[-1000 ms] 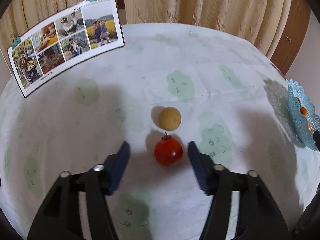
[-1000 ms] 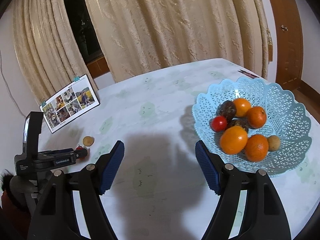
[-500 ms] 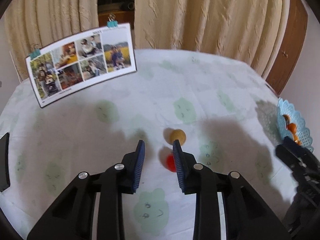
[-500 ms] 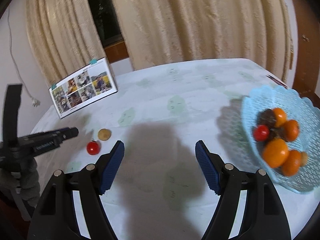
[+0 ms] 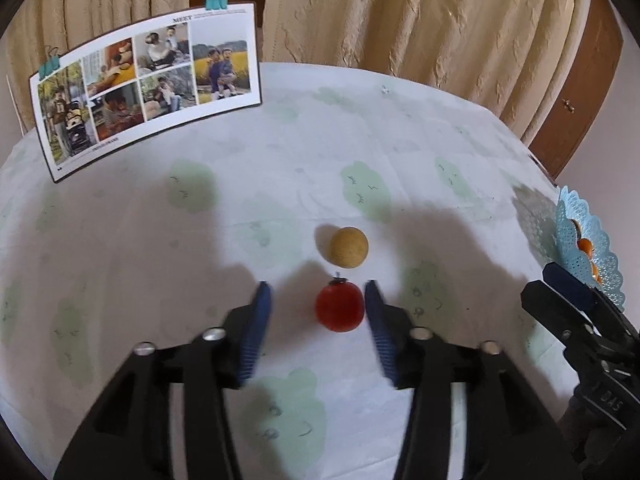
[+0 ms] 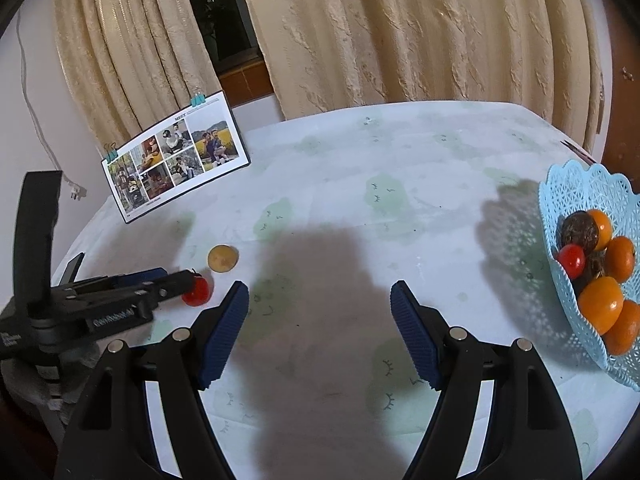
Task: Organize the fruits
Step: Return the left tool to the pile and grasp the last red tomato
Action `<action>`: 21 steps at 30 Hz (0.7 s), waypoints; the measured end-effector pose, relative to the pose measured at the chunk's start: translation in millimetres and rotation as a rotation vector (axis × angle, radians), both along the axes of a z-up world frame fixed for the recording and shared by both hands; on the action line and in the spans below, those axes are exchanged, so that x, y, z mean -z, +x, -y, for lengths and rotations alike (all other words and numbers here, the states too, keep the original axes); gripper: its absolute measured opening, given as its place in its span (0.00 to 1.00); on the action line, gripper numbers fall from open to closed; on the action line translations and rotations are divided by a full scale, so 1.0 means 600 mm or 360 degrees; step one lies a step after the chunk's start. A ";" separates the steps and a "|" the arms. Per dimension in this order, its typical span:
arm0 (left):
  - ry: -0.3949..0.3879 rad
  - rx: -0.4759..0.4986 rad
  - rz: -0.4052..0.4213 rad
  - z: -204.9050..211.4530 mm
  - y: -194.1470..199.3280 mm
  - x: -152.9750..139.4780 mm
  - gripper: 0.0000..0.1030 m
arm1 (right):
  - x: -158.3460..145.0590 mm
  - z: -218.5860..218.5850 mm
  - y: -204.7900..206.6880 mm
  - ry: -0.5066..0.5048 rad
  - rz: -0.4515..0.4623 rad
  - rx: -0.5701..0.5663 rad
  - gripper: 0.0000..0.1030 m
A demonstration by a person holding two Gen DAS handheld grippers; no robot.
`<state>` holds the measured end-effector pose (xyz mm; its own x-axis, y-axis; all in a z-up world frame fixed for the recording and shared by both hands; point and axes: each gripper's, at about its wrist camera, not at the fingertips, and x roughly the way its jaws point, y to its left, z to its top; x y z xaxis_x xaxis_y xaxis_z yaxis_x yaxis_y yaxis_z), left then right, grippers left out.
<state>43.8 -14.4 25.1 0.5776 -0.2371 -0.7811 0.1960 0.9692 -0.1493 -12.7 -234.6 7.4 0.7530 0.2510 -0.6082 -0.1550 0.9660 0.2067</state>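
1. My left hand-held gripper (image 5: 316, 308) points down at a glossy red tomato (image 5: 340, 307) on the worktop (image 5: 280, 152). Its ribbed blue pads are opening: the right pad sits at the tomato's side, the left stands clear.

2. Just beyond the tomato lies a matte tan fruit (image 5: 349, 247), round and finely pitted, close to the tomato's dark stem.

3. My right hand-held gripper (image 6: 320, 332) hovers with jaws wide apart and nothing between them, only shadowed cloth below.

4. The cloth is white, creased, and printed with pale green cartoon blobs.

5. A sky-blue plastic basket (image 6: 568, 184), lattice-walled with a scalloped rim, sits at the worktop's right edge. It holds smooth orange citrus (image 6: 600, 304), a second red tomato (image 6: 572, 261) and a wrinkled dark fruit (image 6: 579, 229).

6. A glossy photo card (image 5: 148, 88), bowed and held by teal binder clips, stands at the far left before ribbed cream curtains (image 5: 400, 16).

7. Half a second earlier my left pads were nearly together and the tomato lay beyond them, half hidden; now it sits between them again, as it did a second ago.

8. Over the same second my right view has swung left: the basket, then near the centre, now lies at the right edge, and the tomato with my left tool has come into view.
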 end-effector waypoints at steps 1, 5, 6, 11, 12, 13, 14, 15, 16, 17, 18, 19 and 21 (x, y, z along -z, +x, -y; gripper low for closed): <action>0.0007 0.0005 -0.0007 0.004 0.002 0.003 0.51 | 0.000 0.002 0.000 0.0002 0.0000 0.0003 0.73; 0.0061 0.0039 -0.0009 0.022 0.010 0.018 0.51 | 0.002 0.004 0.001 0.0006 0.0000 0.0006 0.73; 0.0082 0.0051 -0.0015 0.027 0.013 0.024 0.49 | 0.003 0.004 0.002 0.0004 -0.0001 0.0005 0.73; 0.0127 0.0068 0.0006 0.029 0.012 0.024 0.28 | 0.004 0.000 0.005 -0.0019 -0.0010 0.0001 0.73; 0.0120 0.0064 0.0007 0.026 0.010 0.020 0.28 | 0.004 -0.001 0.006 -0.0025 -0.0011 -0.0001 0.73; 0.0132 0.0055 0.0021 0.023 0.007 0.015 0.28 | 0.004 -0.004 0.008 -0.0034 -0.0012 -0.0006 0.73; 0.0156 0.0041 0.0039 0.020 0.004 0.010 0.28 | 0.003 -0.007 0.010 -0.0043 -0.0013 -0.0012 0.73; 0.0177 0.0023 0.0068 0.016 0.000 0.001 0.28 | 0.003 -0.012 0.013 -0.0056 -0.0017 -0.0025 0.73; 0.0177 0.0007 0.0089 0.010 -0.003 -0.007 0.28 | 0.004 -0.018 0.017 -0.0070 -0.0022 -0.0041 0.73; 0.0170 -0.0006 0.0104 0.005 -0.006 -0.013 0.28 | 0.005 -0.025 0.021 -0.0081 -0.0028 -0.0058 0.73; 0.0158 -0.0026 0.0129 -0.004 -0.010 -0.024 0.28 | 0.008 -0.035 0.030 -0.0084 -0.0048 -0.0091 0.73; 0.0149 -0.0045 0.0151 -0.010 -0.012 -0.032 0.28 | 0.010 -0.040 0.035 -0.0084 -0.0061 -0.0104 0.73; 0.0126 -0.0085 0.0201 -0.026 -0.017 -0.052 0.28 | 0.017 -0.056 0.051 -0.0080 -0.0098 -0.0143 0.73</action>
<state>33.8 1.4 56.0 0.6827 -0.1438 -0.7164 0.1561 0.9865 -0.0492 17.8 -200.9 -2.6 0.6899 0.2838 -0.6660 -0.2301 0.9582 0.1700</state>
